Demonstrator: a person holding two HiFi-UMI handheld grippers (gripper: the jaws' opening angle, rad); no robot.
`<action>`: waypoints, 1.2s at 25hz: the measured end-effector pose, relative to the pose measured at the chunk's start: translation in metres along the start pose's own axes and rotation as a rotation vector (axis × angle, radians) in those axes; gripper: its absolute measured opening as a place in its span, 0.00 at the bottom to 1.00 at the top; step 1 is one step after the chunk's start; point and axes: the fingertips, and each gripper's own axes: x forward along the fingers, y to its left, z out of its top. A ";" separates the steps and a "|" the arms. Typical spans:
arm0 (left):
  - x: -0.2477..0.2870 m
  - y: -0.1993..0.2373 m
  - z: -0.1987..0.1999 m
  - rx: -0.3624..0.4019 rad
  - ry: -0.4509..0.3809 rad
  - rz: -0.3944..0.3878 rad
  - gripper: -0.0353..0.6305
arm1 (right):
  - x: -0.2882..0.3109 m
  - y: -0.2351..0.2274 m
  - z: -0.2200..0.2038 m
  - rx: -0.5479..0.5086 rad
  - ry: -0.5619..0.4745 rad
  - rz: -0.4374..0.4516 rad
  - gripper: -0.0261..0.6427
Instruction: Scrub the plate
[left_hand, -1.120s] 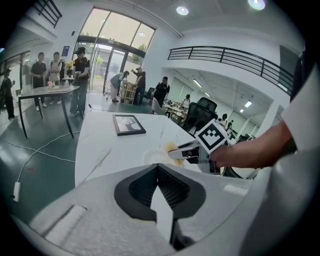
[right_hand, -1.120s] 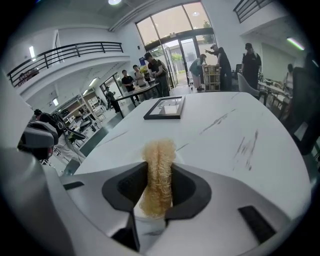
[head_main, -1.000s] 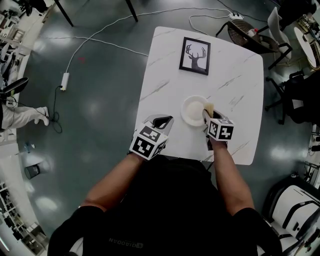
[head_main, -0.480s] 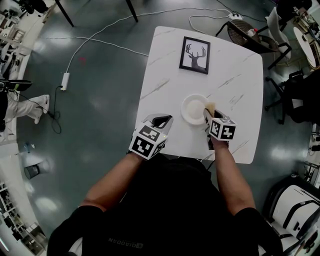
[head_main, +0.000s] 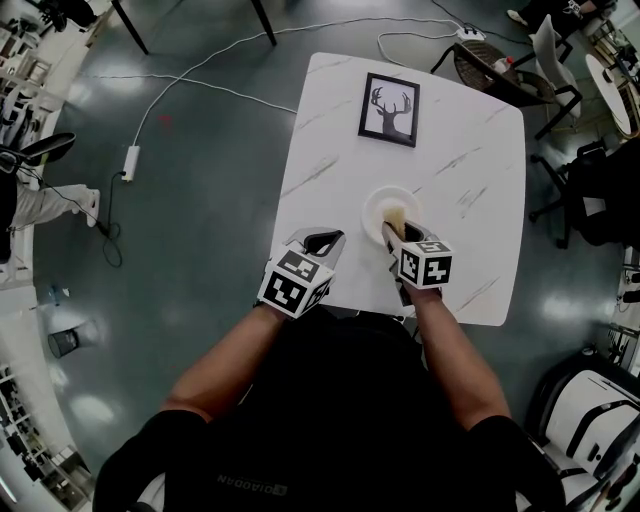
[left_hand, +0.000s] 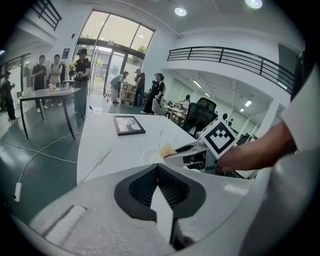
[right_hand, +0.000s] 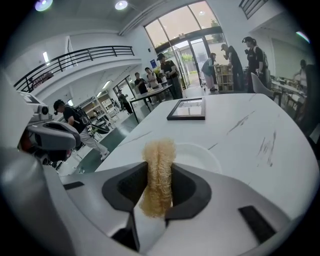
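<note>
Over round white plate (head_main: 376, 212), right tongs (right_hand: 160, 169) around fibrous loofah (right_hand: 158, 150); left tongs (left_hand: 157, 167) together.

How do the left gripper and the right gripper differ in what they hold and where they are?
The right gripper is clamped on a tan fibrous scrubber; the left gripper has its jaws shut on nothing. The right gripper reaches over the white plate; the left gripper sits to the side of the plate, at the near left edge of the table. Both carry a marker cube and point away from the person.
</note>
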 end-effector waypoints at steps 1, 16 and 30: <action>-0.001 -0.001 -0.001 0.000 0.001 0.000 0.06 | 0.002 0.007 -0.001 -0.011 0.005 0.012 0.22; -0.004 0.001 -0.003 -0.014 -0.006 0.017 0.06 | 0.012 0.030 -0.016 -0.061 0.061 0.062 0.22; 0.009 -0.020 0.001 -0.034 -0.005 0.026 0.06 | -0.014 -0.024 -0.029 -0.019 0.062 -0.004 0.22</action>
